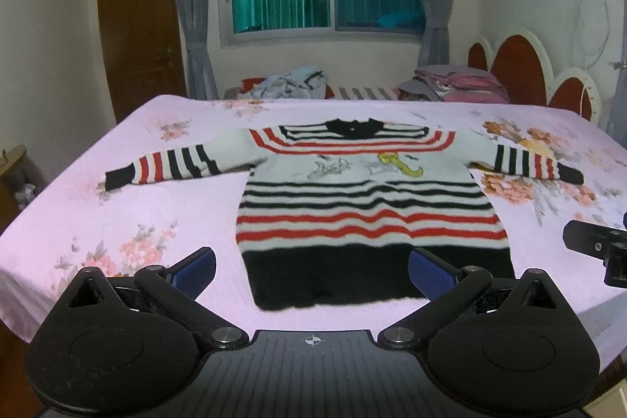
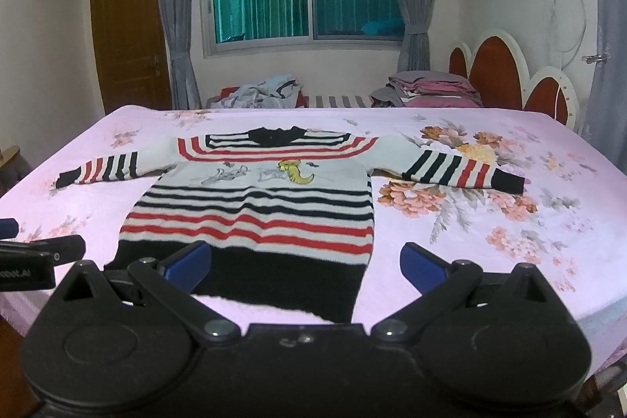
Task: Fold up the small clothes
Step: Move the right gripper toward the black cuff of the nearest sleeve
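**Sweater Flat, No Fold Made**

Both grippers hover at the near edge of the bed (image 1: 117, 151). Left gripper (image 1: 311, 267): jaws spread wide, holding nothing, touching nothing. Right gripper (image 2: 305, 263): same condition, wide apart and empty.

Beyond the jaws, the sweater (image 1: 352, 198) lies face up on the pink floral sheet, hem nearest, collar farthest, both sleeves stretched outward. It lies flat; no part is folded over.

Status: folding not yet begun. Remaining, by judgement: sleeves inward, then body folded. A clothes pile (image 2: 266, 91) sits on the far side.
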